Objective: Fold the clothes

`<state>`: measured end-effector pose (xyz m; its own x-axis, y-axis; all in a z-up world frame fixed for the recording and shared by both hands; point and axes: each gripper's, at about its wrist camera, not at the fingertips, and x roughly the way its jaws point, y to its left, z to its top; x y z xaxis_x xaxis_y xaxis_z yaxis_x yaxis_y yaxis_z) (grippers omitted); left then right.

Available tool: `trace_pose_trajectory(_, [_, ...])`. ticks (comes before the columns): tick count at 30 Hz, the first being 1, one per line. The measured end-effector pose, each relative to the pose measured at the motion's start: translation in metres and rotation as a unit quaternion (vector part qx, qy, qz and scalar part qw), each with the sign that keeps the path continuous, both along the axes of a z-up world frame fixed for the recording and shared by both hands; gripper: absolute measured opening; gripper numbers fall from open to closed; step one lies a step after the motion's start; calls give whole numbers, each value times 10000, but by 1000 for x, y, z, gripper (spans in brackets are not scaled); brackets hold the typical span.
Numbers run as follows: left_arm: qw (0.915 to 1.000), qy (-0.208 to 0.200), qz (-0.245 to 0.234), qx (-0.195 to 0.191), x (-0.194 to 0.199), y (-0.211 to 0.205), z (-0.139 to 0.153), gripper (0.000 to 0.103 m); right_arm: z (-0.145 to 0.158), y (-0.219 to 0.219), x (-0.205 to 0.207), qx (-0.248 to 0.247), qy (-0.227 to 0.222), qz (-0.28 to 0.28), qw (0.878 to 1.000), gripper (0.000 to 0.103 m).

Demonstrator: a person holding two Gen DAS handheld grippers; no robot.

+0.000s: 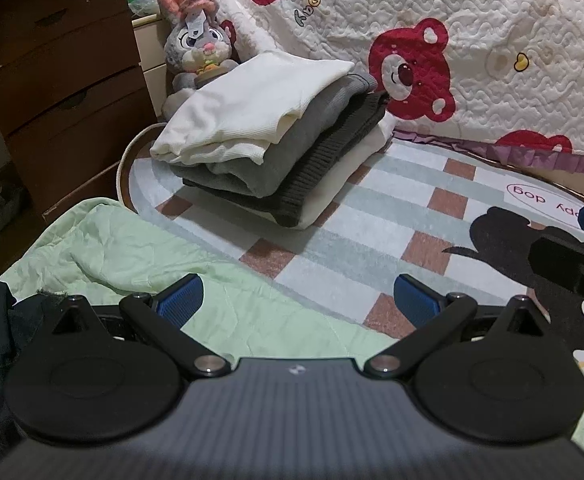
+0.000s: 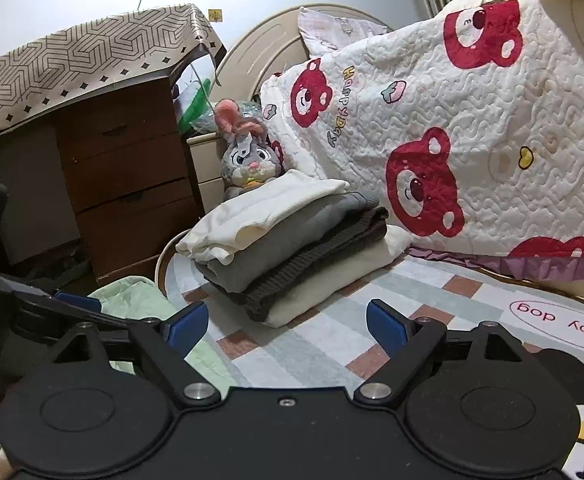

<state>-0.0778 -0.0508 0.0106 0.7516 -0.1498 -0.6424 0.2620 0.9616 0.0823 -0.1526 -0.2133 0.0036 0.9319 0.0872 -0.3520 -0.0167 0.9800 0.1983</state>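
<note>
My left gripper hangs with its blue fingers spread wide, nothing between them, over a pale green cloth. Ahead, a stack of folded clothes sits on the checked rug, a plush rabbit just behind.

left hand-held gripper: black, blue pads | right hand-held gripper: black, blue pads, silver pivots

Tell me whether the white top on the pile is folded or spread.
Folded: the white top lies doubled in layers, squared atop the grey garment in the stack.
</note>
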Motion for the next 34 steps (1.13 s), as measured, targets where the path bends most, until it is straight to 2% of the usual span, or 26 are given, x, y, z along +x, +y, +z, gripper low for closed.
trace_pose_trajectory(34, [9995,123,-288,76,-1,-6,-5,103,-14,2,4,-74,371,76,9993,89])
